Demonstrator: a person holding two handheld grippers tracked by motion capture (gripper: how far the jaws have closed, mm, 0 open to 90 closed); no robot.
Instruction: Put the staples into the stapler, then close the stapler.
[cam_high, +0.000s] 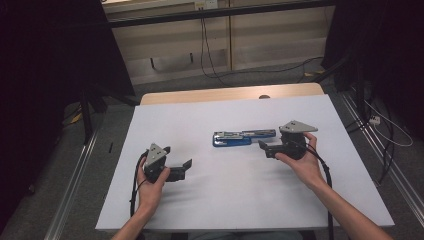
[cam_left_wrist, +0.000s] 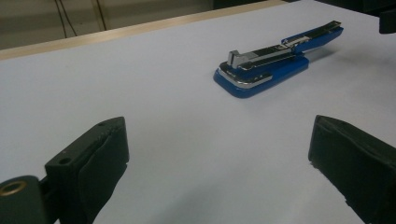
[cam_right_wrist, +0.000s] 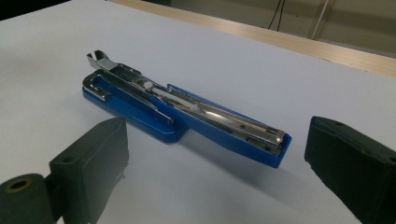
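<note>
Stapler (cam_high: 243, 137) lies swung open on the tabletop (cam_high: 210, 200), so the right gripper (cam_high: 265, 148) waits close, jaws spread; left gripper (cam_high: 186, 166) likewise spread, farther off.

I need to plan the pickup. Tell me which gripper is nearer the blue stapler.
The right gripper: its fingers sit just off the opened blue stapler. The left gripper is farther away, lower left.

right gripper (cam_left_wrist: 387, 18) cropped (top corner), staples indiscernible
</note>
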